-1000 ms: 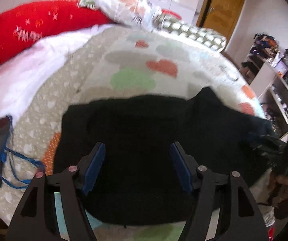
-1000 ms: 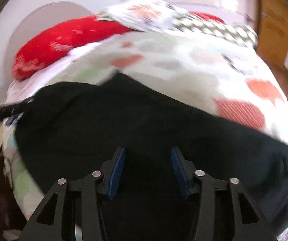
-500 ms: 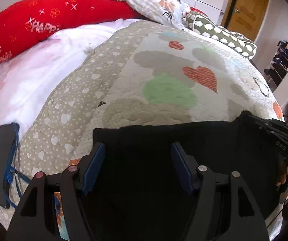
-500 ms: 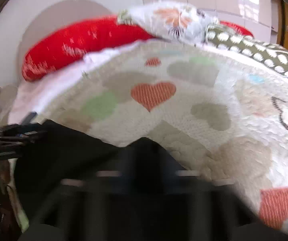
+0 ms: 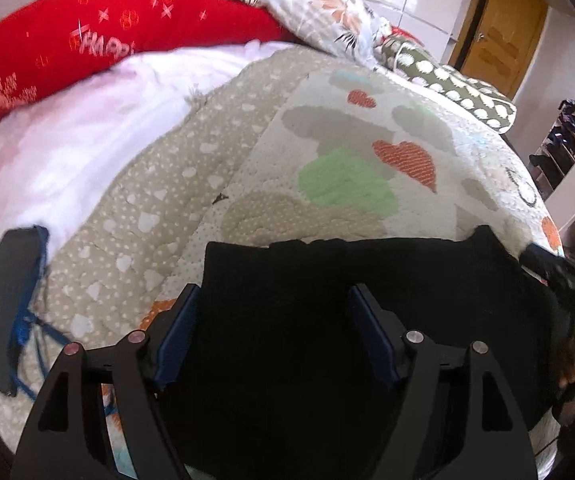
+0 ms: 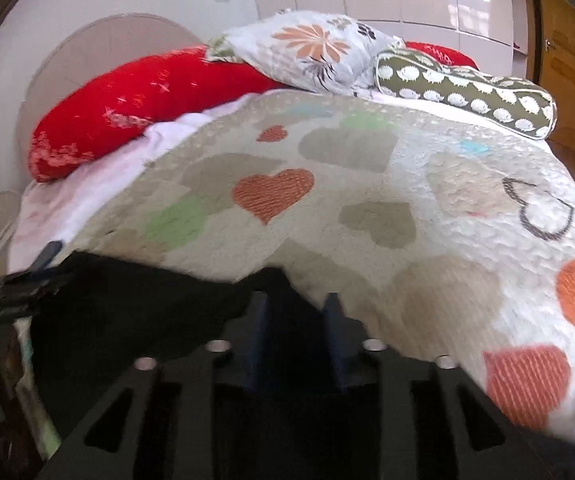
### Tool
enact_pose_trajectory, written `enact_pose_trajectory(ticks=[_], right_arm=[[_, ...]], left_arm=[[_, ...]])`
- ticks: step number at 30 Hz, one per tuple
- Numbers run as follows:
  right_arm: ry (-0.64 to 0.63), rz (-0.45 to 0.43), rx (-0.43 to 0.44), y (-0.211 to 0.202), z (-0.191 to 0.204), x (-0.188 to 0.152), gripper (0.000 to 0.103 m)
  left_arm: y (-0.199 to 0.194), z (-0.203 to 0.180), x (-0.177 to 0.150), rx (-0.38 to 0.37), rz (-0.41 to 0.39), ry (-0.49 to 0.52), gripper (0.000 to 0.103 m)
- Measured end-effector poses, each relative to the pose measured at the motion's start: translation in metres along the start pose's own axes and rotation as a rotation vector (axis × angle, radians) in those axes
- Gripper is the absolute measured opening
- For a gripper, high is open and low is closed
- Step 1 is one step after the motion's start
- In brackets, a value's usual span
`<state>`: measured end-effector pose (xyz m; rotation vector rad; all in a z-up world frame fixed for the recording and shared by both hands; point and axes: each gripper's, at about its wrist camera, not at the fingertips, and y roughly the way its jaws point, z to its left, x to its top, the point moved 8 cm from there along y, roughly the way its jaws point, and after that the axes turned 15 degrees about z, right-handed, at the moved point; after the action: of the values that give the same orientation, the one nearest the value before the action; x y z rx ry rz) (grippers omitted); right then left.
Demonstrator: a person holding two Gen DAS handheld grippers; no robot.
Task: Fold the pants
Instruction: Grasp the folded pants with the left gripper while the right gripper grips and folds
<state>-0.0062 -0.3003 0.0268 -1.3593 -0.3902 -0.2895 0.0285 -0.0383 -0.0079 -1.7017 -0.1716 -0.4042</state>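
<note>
Heart-patterned quilt [image 5: 351, 152] on bed, wooden door [image 5: 499, 32] behind

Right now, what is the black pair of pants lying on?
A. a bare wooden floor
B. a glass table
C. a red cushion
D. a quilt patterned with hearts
D: the black pair of pants lies spread on the heart-patterned quilt covering the bed, well short of the long red cushion at the head.

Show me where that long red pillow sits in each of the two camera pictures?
Left wrist view: the long red pillow runs along the upper left, behind the white sheet.
Right wrist view: it lies at left of centre, against the headboard.
Shared landmark: the orange heart on the quilt, in front of the pillow in both.
</note>
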Motion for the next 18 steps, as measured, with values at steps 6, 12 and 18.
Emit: enact_pose_trajectory(ticks=[6, 12, 18], right_arm=[[-0.046, 0.023, 0.038, -0.018, 0.024, -0.049, 0.042], [-0.067, 0.057, 0.016, -0.018, 0.034, -0.081, 0.042], [-0.021, 0.057, 0.010, -0.024, 0.024, -0.105, 0.048]], left_arm=[[-0.025, -0.014, -0.012, 0.004, -0.045, 0.034, 0.075], [-0.036, -0.033, -0.028, 0.006, -0.057, 0.079, 0.075], [-0.035, -0.054, -0.045, -0.025, -0.039, 0.104, 0.078]])
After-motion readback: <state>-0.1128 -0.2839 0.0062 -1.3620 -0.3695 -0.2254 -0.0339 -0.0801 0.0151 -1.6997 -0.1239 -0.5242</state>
